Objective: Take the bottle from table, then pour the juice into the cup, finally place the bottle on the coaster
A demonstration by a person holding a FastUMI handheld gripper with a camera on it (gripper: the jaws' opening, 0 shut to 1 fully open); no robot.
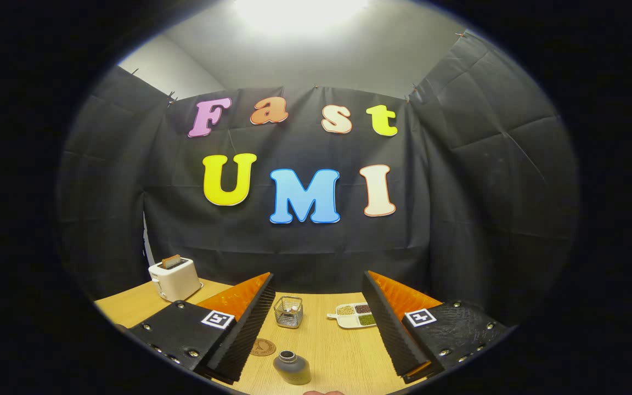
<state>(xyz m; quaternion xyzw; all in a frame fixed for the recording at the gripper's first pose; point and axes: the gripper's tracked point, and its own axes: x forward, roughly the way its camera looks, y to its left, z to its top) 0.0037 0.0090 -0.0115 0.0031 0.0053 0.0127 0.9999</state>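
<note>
Wooden counter (343,351) seen below; gripper (316,329) spread wide, bottle (292,367) between fingers at 6 o'clock, ungrasped. Off-centre closing judged likely to tip bottle.

coaster (263,347) partly hidden, dish (353,316) partly hidden
</note>
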